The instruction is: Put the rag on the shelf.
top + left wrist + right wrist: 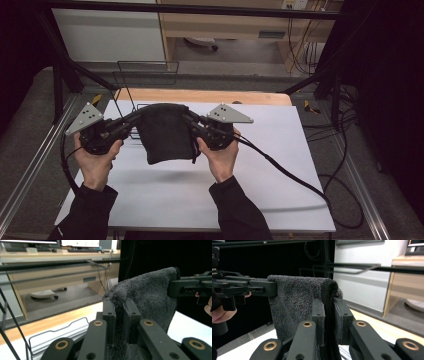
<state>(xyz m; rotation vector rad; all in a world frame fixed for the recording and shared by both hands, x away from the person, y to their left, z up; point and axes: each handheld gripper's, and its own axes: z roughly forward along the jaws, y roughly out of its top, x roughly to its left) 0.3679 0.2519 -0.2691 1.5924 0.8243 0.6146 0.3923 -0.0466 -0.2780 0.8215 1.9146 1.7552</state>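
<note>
Dark towel [165,132] held aloft above the white table [280,165], left gripper [120,315] and right gripper [329,315] each clamped on a top corner; likely mid-fold or hanging step, next needing both lowered together toward wire rack [131,95] behind.

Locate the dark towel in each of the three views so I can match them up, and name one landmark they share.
High view: the dark towel hangs at centre above the white table top, stretched between the left gripper and the right gripper.
Left gripper view: right of centre, one top corner pinched in the near jaws.
Right gripper view: left of centre, its edge clamped in the near jaws.
Shared landmark: the black wire rack.
</note>
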